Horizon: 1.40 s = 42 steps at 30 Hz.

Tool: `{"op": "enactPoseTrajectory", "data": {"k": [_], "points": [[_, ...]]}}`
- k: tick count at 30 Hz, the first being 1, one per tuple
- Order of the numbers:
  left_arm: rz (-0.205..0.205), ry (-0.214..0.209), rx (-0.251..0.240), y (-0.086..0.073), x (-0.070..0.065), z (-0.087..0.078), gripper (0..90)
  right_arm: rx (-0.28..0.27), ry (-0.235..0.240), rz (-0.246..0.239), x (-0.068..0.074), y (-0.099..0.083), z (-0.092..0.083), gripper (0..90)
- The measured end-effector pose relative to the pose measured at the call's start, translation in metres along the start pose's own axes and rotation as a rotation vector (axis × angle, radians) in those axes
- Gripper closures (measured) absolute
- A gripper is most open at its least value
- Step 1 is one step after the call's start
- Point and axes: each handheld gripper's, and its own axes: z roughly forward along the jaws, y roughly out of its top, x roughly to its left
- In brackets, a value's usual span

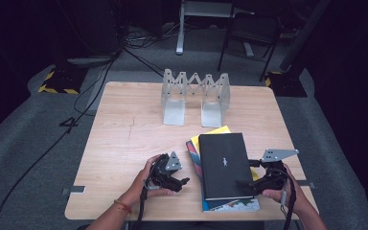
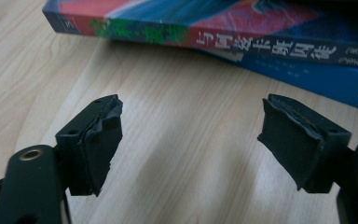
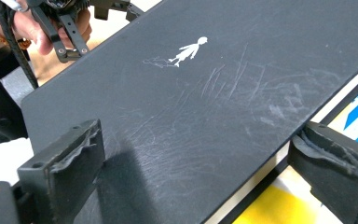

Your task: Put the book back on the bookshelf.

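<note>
black hardcover book with white figure (image 1: 224, 162) | right gripper (image 3: 193, 182) jaws apart astride its corner | left gripper (image 2: 191, 137) gaping, empty, 9 o'clock | pale wooden table (image 1: 124, 129)

Both forearms reach in from the near edge, the left tongs (image 1: 175, 183) gaping with bare pads (image 2: 99, 144) (nothing between them), the right tongs (image 1: 247, 184) spread wide, angled toward the left hand (image 1: 146, 179).

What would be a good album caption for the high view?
Two hand-held grippers, left gripper and right gripper, flank a black book atop a stack on a wooden table, with a metal rack behind.
</note>
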Motion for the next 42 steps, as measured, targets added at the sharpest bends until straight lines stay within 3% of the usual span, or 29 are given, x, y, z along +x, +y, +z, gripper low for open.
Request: {"op": "enactPoseTrajectory", "data": {"k": [15,21,24,27,30,34,42], "points": [[-0.007,0.057,-0.049,0.014,0.009,0.011,36.4,-0.019,0.005,-0.036,-0.002,0.01,0.012,6.2],[-0.056,0.02,-0.068,0.014,0.014,0.014,37.6,0.017,0.014,-0.057,-0.003,0.017,0.014,6.2],[-0.059,0.003,-0.105,0.015,0.013,0.011,39.0,0.009,0.026,-0.068,-0.004,0.018,0.017,6.3],[-0.038,0.025,-0.098,0.017,0.011,0.011,39.6,-0.001,0.032,-0.075,-0.002,0.019,0.02,6.3],[-0.059,0.031,-0.103,0.015,0.015,0.012,39.6,-0.008,0.034,-0.094,-0.001,0.02,0.022,6.5],[-0.116,0.03,-0.117,0.013,0.026,0.014,39.3,-0.006,0.025,-0.103,0.002,0.021,0.022,6.6],[-0.057,0.025,-0.131,0.015,0.037,0.017,38.3,-0.019,0.001,-0.139,0.007,0.023,0.021,7.1]]}}
